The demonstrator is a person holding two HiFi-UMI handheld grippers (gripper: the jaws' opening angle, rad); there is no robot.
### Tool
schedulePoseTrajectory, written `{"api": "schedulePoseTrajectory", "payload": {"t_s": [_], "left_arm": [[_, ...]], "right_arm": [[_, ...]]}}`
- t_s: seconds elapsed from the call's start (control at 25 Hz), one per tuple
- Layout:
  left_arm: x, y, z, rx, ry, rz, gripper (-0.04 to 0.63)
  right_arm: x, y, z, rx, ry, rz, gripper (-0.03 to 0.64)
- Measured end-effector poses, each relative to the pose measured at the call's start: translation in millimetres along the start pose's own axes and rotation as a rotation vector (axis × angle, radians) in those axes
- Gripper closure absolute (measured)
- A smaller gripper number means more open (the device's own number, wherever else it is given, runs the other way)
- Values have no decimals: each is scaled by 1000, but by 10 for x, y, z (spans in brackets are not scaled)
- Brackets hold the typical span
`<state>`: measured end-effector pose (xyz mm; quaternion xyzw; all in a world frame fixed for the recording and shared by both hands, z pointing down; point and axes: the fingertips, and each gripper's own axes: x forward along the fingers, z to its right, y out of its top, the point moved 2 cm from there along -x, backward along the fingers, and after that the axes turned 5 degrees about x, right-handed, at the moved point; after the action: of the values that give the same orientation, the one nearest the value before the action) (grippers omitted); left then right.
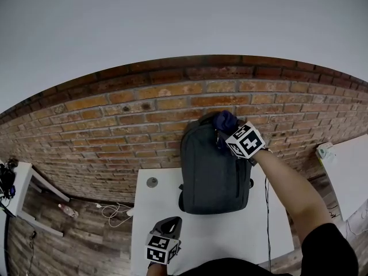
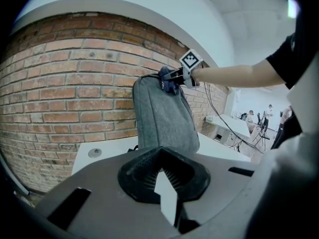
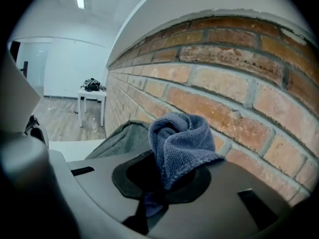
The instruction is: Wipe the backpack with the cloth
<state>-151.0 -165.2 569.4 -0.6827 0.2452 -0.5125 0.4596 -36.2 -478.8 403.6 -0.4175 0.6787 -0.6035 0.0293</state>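
- Your right gripper (image 1: pixel 225 132) is out at arm's length against the brick wall (image 1: pixel 115 125), at the top of the backpack (image 1: pixel 214 165).
- Its jaws are pinched on the cloth (image 3: pixel 179 138) — a dark blue, nubby bundle that bulges out in front of them and hangs a little way below.
- From the left gripper view, the cloth (image 2: pixel 168 79) sits on the pack's upper edge, towards its right corner. The views don't show how firmly it presses there.
- The backpack (image 2: pixel 164 116) is grey and stands upright on the white table (image 1: pixel 230 234), with its back resting on the wall. In the right gripper view only its rounded top (image 3: pixel 119 136) shows, just below and left of the cloth.
- Your left gripper (image 1: pixel 168 227) hangs low over the near edge of the table, well apart from the pack and pointing at it.
- Its jaws (image 2: pixel 164 176) meet at the tips with nothing between them — only a sliver of white table shows through the gap behind.
- A round grey cap (image 1: pixel 152 181) is set in the tabletop left of the pack.
- A thin cable (image 1: pixel 266 200) runs down beside the table's right edge.
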Motion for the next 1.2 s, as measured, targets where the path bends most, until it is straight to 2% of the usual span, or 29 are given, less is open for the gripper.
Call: {"api": "schedulePoseTrajectory", "payload": {"t_s": [0.32,0.56,0.68,0.8,1.04,1.2], "left_arm": [[-33,-39,-12,-10,12,-2,614],[-1,20,57,10,-3,5,614],[4,8,69,16,-6,4,614],[-7,19,89,16,-11,3,614],[-9,0,97,20,-11,-2,614],[6,14,112,25,-16,1,614]], "right_arm": [[43,-214,-121,123,75,-13,569],[29,-419,-283,144,116,-65,569],[50,-608,-463,108,153,-142,569],[53,-731,-579,76,149,-180,569],[-16,-859,-686,176,204,-184,569],[-78,-996,-841,205,243,-179,569]]}}
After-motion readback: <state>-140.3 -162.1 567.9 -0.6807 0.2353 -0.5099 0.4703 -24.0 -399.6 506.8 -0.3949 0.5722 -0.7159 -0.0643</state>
